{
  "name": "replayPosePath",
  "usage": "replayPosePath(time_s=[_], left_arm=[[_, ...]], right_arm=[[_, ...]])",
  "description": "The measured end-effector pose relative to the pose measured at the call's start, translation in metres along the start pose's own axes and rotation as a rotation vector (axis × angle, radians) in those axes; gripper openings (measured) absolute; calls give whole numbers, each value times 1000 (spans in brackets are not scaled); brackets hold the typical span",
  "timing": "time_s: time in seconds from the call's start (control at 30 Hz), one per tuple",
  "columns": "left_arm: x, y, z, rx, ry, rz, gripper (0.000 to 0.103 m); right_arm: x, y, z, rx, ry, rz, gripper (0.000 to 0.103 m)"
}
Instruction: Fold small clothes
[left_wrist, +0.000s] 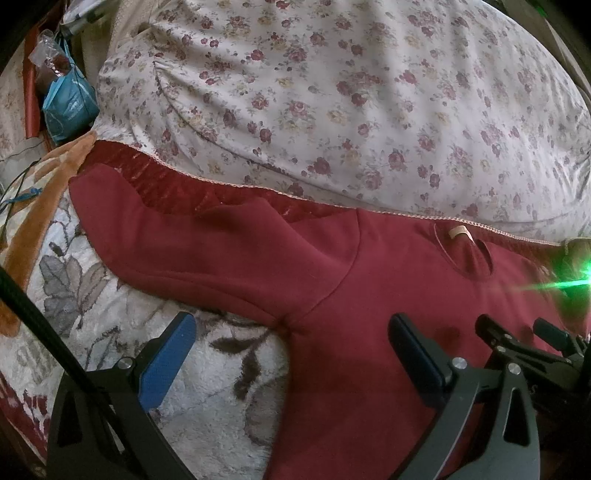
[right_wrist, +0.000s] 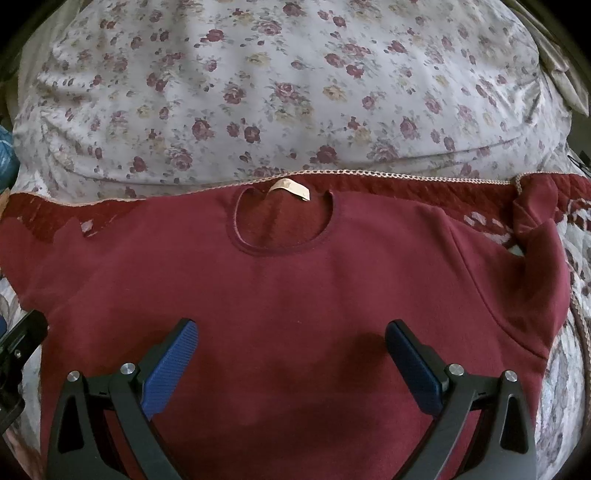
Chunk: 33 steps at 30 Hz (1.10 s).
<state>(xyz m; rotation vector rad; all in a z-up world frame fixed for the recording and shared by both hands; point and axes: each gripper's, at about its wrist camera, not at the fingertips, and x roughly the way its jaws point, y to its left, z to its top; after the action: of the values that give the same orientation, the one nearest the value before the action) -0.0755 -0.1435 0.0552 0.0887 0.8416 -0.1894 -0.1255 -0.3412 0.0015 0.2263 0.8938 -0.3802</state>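
A dark red long-sleeved sweatshirt lies flat, front up, on a floral blanket, its neckline with a beige label toward the pillow. Its left sleeve stretches out to the left; its right sleeve is bunched at the right edge. My left gripper is open and empty, hovering over the left armpit area, one finger over the blanket, one over the shirt body. My right gripper is open and empty above the middle of the chest. The right gripper also shows in the left wrist view.
A large floral pillow lies just behind the shirt's collar. A plush grey-and-white floral blanket with a red border lies under the shirt. A blue plastic bag and cables sit at the far left.
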Motion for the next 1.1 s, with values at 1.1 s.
replayPosePath(time_s=[1.1], left_arm=[[5,-5,-3,8,17,4,103]], right_arm=[[3,3,-1,-13,6,-24,103]])
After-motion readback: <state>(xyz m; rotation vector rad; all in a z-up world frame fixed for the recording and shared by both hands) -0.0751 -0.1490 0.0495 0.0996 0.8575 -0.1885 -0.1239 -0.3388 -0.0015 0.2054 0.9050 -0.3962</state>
